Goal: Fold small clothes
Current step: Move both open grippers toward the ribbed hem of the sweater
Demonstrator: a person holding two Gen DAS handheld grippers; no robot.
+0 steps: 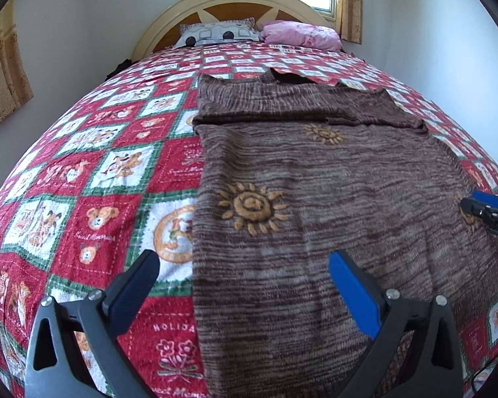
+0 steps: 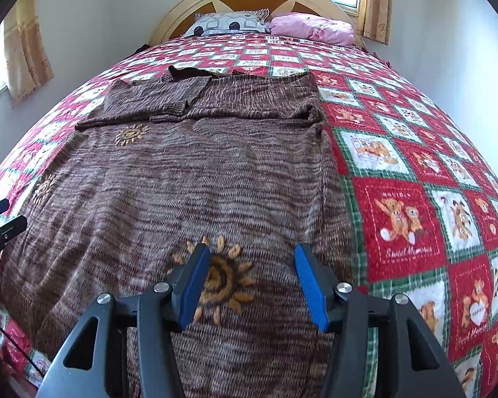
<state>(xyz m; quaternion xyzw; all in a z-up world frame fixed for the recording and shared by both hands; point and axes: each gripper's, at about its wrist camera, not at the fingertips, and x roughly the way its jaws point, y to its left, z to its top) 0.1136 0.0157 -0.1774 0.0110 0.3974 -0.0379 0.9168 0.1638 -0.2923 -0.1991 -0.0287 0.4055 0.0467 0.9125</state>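
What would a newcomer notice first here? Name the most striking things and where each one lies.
First, the brown knitted sweater with orange sun motifs, spread flat down the middle of the bed, its sleeves folded across the chest. Under it lies the red, white and green teddy-bear quilt, covering the whole bed. In front, the left gripper and right gripper hang open over the sweater's near end, holding nothing.
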